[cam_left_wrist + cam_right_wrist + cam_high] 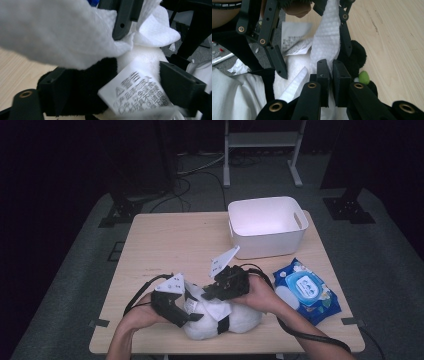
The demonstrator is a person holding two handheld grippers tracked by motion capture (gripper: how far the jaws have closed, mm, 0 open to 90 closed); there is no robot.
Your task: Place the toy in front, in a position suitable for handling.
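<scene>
A white plush toy (235, 322) with black parts lies at the table's front edge. My right gripper (331, 72) is shut on a white wet wipe (325, 40), which lies draped over the toy (147, 60). In the high view the right gripper (209, 295) rests on top of the toy, pointing left. My left gripper (120, 82) stands open, its jaws wide apart on either side of a black plush part (90, 85) and the toy's printed label (135, 90). It comes in from the toy's left side (192, 315). The wipe (62, 32) hangs just above those jaws.
An empty white bin (267, 225) stands at the table's back right. A blue pack of wet wipes (305, 290) lies to the right of the toy. The left half and the middle of the wooden table (165, 245) are bare.
</scene>
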